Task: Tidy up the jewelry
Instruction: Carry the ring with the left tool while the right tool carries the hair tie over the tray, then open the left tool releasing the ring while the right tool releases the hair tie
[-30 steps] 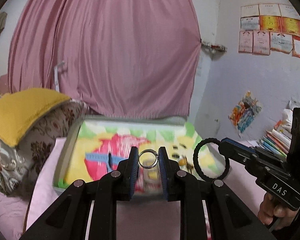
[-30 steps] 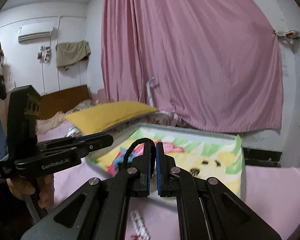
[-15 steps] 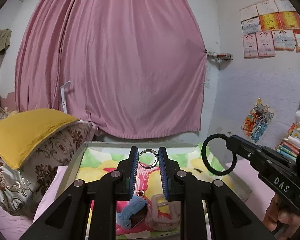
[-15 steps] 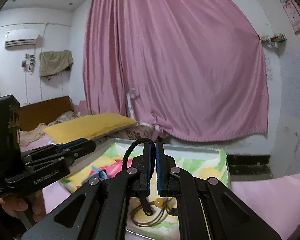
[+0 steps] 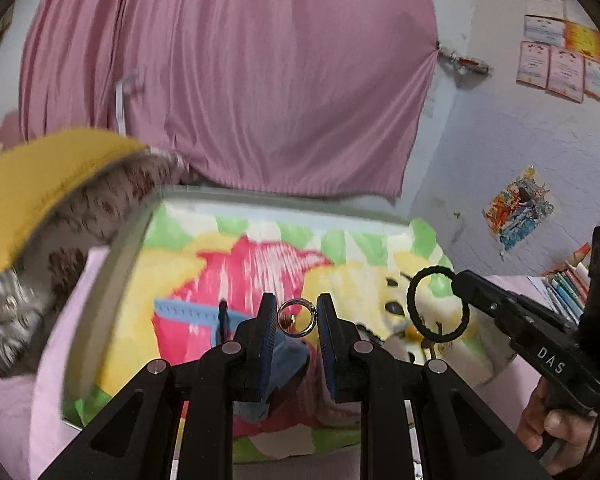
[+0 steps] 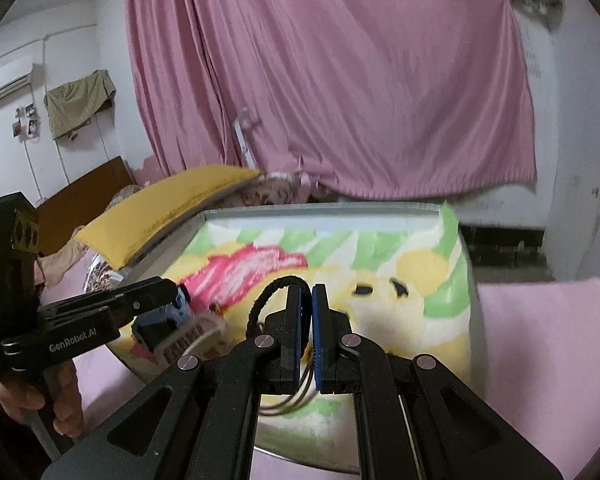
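Observation:
My left gripper is shut on a silver ring, which stands upright between its blue pads over the tray. The tray is metal-rimmed with a bright cartoon liner and lies on the bed. To the right, my right gripper holds a black hair tie that hangs as a loop over the tray's right part. In the right wrist view, the right gripper is shut on the hair tie, which arcs out to the left. The left gripper reaches in from the left above the tray.
A blue strap and a coiled cord necklace lie in the tray, among other small blurred pieces. A yellow pillow on a patterned cushion borders its left side. A pink curtain hangs behind, books stand right, and a pink sheet lies around.
Since half a second ago both grippers have tipped down and sunk toward the tray, which now fills more of each view. The ring and the hair tie stay gripped.

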Action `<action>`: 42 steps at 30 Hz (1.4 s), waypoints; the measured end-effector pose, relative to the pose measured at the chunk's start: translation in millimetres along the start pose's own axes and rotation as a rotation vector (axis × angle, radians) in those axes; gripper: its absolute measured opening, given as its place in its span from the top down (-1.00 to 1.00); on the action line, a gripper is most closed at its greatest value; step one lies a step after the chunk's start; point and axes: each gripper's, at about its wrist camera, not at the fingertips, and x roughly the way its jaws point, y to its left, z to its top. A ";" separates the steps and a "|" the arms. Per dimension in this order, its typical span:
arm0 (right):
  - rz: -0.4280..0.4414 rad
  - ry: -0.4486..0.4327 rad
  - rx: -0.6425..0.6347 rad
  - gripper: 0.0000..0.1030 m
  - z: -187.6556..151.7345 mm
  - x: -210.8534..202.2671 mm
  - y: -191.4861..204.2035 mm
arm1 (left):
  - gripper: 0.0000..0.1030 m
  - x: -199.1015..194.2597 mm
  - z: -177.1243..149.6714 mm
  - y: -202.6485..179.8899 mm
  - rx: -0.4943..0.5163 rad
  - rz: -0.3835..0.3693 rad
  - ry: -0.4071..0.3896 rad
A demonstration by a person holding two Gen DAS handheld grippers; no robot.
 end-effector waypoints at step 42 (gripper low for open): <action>-0.066 -0.207 -0.013 -0.64 -15.5 -62.8 -1.1 | -0.99 -54.7 -16.8 -1.3 0.014 0.054 -0.221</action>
